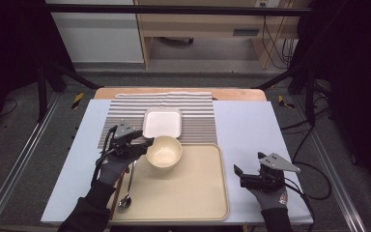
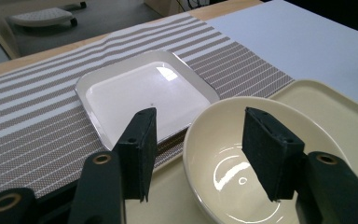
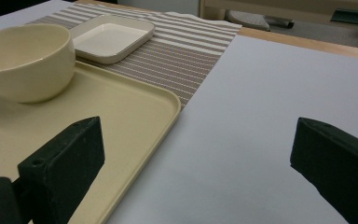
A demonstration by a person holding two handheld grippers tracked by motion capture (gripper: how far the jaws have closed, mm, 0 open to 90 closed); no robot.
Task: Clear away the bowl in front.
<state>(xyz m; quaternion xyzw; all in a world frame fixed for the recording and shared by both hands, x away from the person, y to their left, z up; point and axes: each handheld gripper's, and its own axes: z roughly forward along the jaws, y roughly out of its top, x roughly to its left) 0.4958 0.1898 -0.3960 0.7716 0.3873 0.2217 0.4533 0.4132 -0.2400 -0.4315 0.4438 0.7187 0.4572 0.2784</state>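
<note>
Bowl sitting just off the left claw, nothing gripped

Bowl [image 1: 164, 151] is the thing in play here. It's a cream round one, sitting upright on the far left corner of the beige tray [image 1: 193, 193]. The left claw [image 1: 144, 143] is right at its near-left rim, pointing at it from the side. In the left gripper view the jaws stand apart, with the bowl's rim passing in the gap between them and a bit below. One pad [image 2: 142, 149] is outside the bowl, over the tray edge and the striped mat [image 2: 37, 121]; the other pad [image 2: 268, 156] hangs over the bowl's inside. Neither pad is pressing on the rim as far as I can see, so the bowl is loose.

Just past the left claw, beyond the bowl, there's a white square plate [image 1: 162, 122] lying flat on the striped mat. Behind the claw, down by the person's left forearm, a metal spoon [image 1: 125, 198] lies along the tray's left edge.

The right claw [image 1: 239, 175] is well apart from all that, out over the pale blue surface [image 1: 251, 125] on the right side of the tray. Its jaws are wide apart too, with bare surface between them. From its view, the bowl is far off to its left across the tray.
</note>
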